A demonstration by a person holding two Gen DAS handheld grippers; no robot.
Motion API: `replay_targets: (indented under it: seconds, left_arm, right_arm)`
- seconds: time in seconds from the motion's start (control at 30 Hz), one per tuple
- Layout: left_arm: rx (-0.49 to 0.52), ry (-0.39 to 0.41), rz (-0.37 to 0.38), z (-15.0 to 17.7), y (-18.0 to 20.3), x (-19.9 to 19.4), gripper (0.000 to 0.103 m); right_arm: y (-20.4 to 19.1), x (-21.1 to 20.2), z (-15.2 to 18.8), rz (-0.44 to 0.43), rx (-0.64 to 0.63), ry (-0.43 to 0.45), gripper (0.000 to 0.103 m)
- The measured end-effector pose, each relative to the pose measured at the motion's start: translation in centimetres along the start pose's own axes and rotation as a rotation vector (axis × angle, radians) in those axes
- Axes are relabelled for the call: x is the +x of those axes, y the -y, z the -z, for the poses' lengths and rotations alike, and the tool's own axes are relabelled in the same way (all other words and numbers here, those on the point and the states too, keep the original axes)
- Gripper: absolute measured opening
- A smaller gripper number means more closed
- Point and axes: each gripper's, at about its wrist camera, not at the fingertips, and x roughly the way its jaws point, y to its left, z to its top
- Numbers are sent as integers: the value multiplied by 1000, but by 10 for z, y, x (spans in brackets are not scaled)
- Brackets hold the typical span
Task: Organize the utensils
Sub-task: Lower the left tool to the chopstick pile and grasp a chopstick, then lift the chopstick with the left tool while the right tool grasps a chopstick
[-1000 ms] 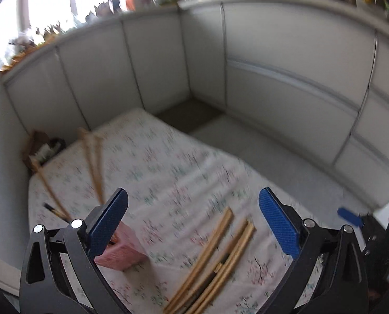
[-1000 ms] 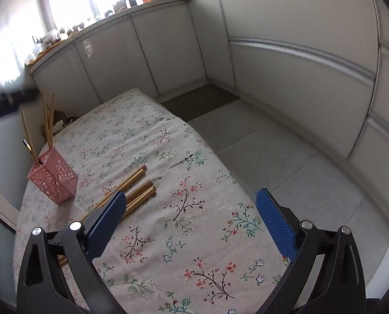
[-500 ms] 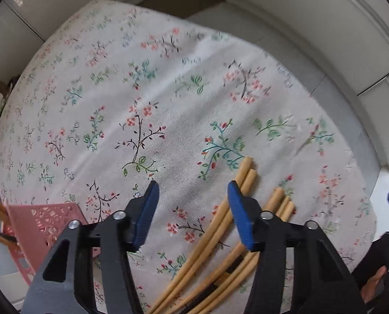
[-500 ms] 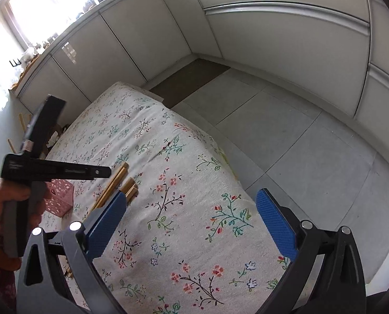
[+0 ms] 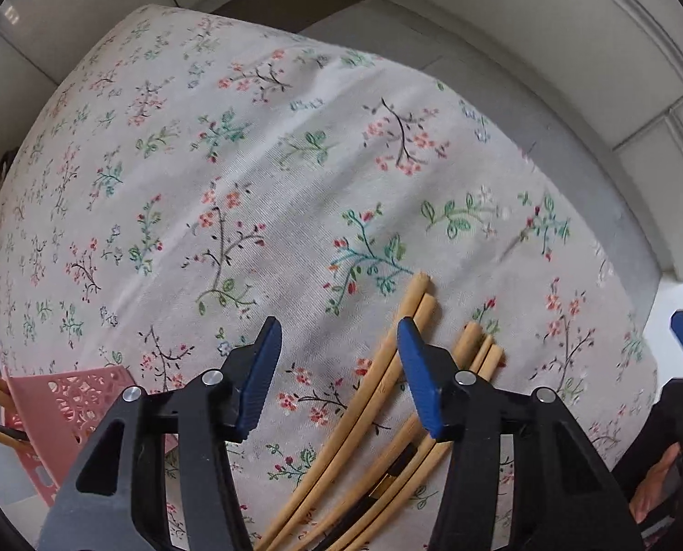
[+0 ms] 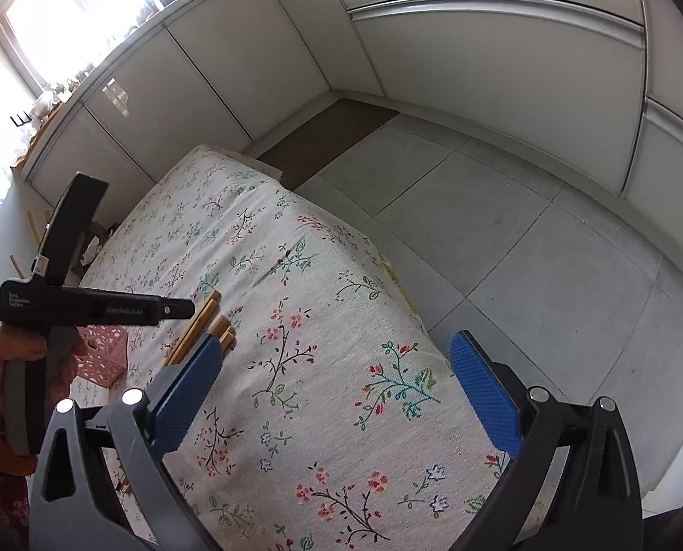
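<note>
The left gripper (image 5: 336,367) points straight down over the worktop, its blue-padded jaws about half open after narrowing from their widest spread, and nothing is pressed between the pads. Just below them lies a loose bundle of long, pale wooden chopsticks (image 5: 387,395), flat on the white tablecloth printed with small flowers (image 5: 249,160); two of the sticks run up through the gap beside the right-hand pad, while the rest lie under and beyond that pad, their blunt ends fanned out on the cloth. At the lower left of this view stands a pink plastic basket with a lace-like cut-out pattern (image 5: 65,408), with a few more sticks leaning in it.

The right gripper (image 6: 336,395) hangs above the near end of the worktop, tilted downward, with its jaws wide apart and empty; only the flowered cloth shows between them. From its camera, the person's left hand (image 6: 6,362) grips the handle of the other tool, above the chopsticks and the pink basket.

Farther off are the grey tiled floor (image 6: 502,211) and white cabinet fronts (image 6: 479,55), with a bright window (image 6: 65,4) at the far left.
</note>
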Motion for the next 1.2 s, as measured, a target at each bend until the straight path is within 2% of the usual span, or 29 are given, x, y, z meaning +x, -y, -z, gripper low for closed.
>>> replay_targets:
  seconds: [0.07,0.13,0.23,0.3,0.33,0.4,0.43,0.5,0.63,0.77,0.8,0.9,1.0,1.07,1.13,1.2]
  left_arm:
    - [8,-6,-17,2,0,8,52]
    - [29,-3,-22,3,-1,12,47]
    - [36,-11,51,6,-4,14,26]
    - [28,-3,65,9,-3,15,17]
    - [14,4,72,10,-2,15,16]
    - [-17,41,89,16,-7,15,12]
    - [-31,63,93,26,6,12,11]
    - [-56,123,76,41,-1,6,10]
    - [-113,264,97,77,-18,-35,9]
    - [-152,402,105,119,-34,-96,9]
    - [-161,424,107,121,-33,-107,9]
    - [-195,525,105,149,-38,-154,9]
    - [-211,599,105,172,-40,-191,9]
    - [-215,632,104,183,-43,-200,8]
    - [-220,674,105,193,-44,-211,8]
    - [-228,719,112,202,-46,-224,7]
  right_arm:
    - [0,0,0,4,-4,-2,97]
    - [0,1,0,5,-5,-6,97]
    - [-1,3,1,4,-10,-13,97]
    - [-5,4,1,4,-22,-13,96]
    - [-7,5,1,3,-30,-18,97]
    - [-12,9,1,-3,-46,-46,97]
    - [-14,11,1,-3,-50,-59,97]
    - [-21,16,-3,-3,-59,-82,97]
    - [-43,30,-18,-6,-62,-107,97]
    - [-80,59,-33,-19,-73,-205,96]
    - [-90,68,-36,-14,-75,-233,96]
    - [-114,90,-39,-6,-63,-322,92]
    - [-132,112,-38,-6,-48,-419,77]
    - [-140,122,-37,8,-44,-460,65]
    - [-145,130,-35,39,-42,-492,58]
    - [-148,135,-31,74,-44,-507,58]
